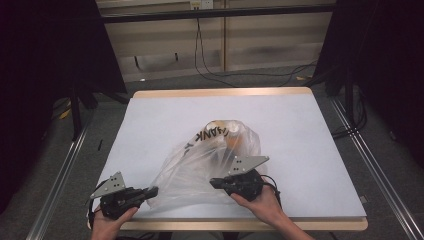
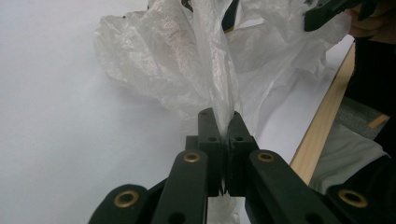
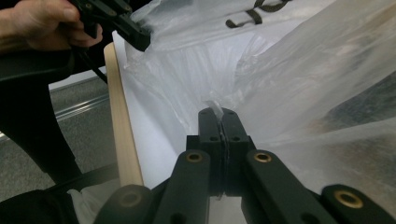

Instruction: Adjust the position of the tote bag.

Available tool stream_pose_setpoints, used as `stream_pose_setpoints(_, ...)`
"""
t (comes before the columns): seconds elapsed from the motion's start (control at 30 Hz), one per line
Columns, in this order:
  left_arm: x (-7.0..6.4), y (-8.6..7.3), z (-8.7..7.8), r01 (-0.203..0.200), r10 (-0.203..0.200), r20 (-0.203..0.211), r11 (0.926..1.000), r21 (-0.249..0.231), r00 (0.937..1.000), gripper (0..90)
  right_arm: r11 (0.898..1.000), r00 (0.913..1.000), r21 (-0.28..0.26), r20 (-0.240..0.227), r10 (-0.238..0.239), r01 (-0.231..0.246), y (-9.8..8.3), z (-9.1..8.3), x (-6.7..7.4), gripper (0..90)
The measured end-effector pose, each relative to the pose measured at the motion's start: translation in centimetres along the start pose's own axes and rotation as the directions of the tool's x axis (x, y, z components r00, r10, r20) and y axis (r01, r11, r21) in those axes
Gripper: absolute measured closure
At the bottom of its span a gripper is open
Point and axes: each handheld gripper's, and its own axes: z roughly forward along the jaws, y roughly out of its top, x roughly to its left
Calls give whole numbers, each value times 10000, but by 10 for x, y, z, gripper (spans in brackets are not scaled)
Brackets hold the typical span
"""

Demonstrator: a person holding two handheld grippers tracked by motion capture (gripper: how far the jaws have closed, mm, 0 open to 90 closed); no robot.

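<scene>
A clear plastic bag [image 1: 200, 165] with black lettering lies on the white table [image 1: 300, 130], something orange and pale inside it. My left gripper [image 1: 152, 191] sits at the bag's near-left corner, shut on a bunched strip of its film [image 2: 219, 84]. My right gripper [image 1: 214, 182] is at the bag's near edge, lifted a little off the table, shut on a thin fold of the same bag [image 3: 299, 93]. In the left gripper view the pads [image 2: 210, 126] pinch the film between them. In the right gripper view the film peeks out above the closed fingertips [image 3: 210, 119].
The table's wooden front edge [image 1: 240, 224] runs just below both hands. Black stands [image 1: 75, 100] and cables [image 1: 240, 75] lie on the floor beyond the table's far edge. A metal rail [image 1: 370, 165] flanks the table on the right.
</scene>
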Motion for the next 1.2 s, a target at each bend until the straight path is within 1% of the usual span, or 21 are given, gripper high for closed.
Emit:
stream_pose_setpoints(0.03,-1,2,0,-26,26,87,10000,-58,10000,885,9999,10000,-124,15,22,-22,2,-4,-2,897)
stream_pose_setpoints(0.1,-4,6,0,-29,33,153,9998,-203,9999,885,9998,10000,-176,20,42,-42,3,-6,-2,897)
stream_pose_setpoints(0.17,-7,11,1,-198,204,176,9993,-303,9996,885,9994,10000,-334,21,46,-45,6,-11,-3,898)
stream_pose_setpoints(0.23,-8,14,1,-336,339,104,9990,-292,9994,885,9988,10000,-479,43,49,-46,9,-16,-4,898)
stream_pose_setpoints(0.37,-9,20,1,-380,387,141,9982,-463,9992,885,9976,10000,-688,18,78,-76,12,-23,-6,899)
stream_pose_setpoints(0.5,-11,27,-1,-316,333,211,9968,-727,9992,885,9956,10000,-934,-32,29,-32,16,-31,-7,900)
stream_pose_setpoints(0.6,-12,35,-3,-471,492,243,9955,-819,9985,887,9932,10000,-1166,64,-67,74,22,-39,-8,900)
stream_pose_setpoints(0.67,-13,42,-3,-620,638,176,9942,-882,9978,887,9910,9998,-1328,171,-131,153,24,-45,-9,900)
stream_pose_setpoints(0.7,-14,45,-4,-708,719,94,9932,-925,9974,887,9900,9998,-1404,193,-79,105,25,-47,-10,900)
stream_pose_setpoints(0.77,-14,53,-5,-808,811,-12,9909,-1073,9967,886,9871,9997,-1599,237,-83,120,27,-53,-12,900)
stream_pose_setpoints(0.8,-13,57,-6,-870,883,52,9890,-1192,9961,886,9856,9997,-1687,236,-52,91,28,-55,-13,900)
stream_pose_setpoints(0.83,-14,60,-7,-856,868,40,9887,-1231,9962,887,9838,9996,-1787,290,-74,125,29,-59,-14,900)
stream_pose_setpoints(0.87,-14,63,-7,-936,944,11,9881,-1219,9955,887,9825,9995,-1857,317,-83,141,30,-61,-15,900)
stream_pose_setpoints(0.9,-14,67,-8,-994,984,-145,9878,-1197,9950,887,9817,9994,-1899,333,-84,146,32,-63,-16,900)
stream_pose_setpoints(0.93,-13,71,-8,-1028,1026,-82,9864,-1285,9947,887,9796,9992,-1998,375,-121,194,34,-66,-17,900)
stream_pose_setpoints(0.97,-14,75,-7,-1099,1082,-201,9856,-1287,9939,887,9788,9990,-2040,425,-126,210,36,-69,-18,900)
stream_pose_setpoints(1.03,-13,82,-5,-1022,1033,-5,9832,-1515,9947,888,9739,9985,-2252,515,-162,274,41,-75,-20,900)
stream_pose_setpoints(1.07,-12,85,-5,-1130,1124,-124,9822,-1499,9936,888,9697,9982,-2427,574,-160,295,44,-79,-21,900)
stream_pose_setpoints(1.13,-12,93,-3,-1221,1221,-103,9788,-1647,9925,888,9636,9977,-2654,656,-149,319,48,-84,-23,900)
stream_pose_setpoints(1.17,-13,96,-4,-1269,1245,-245,9772,-1703,9919,888,9619,9970,-2709,753,-180,378,50,-87,-24,900)
stream_pose_setpoints(1.2,-13,99,-3,-1314,1326,-61,9740,-1847,9912,888,9593,9966,-2792,807,-195,414,52,-90,-25,900)
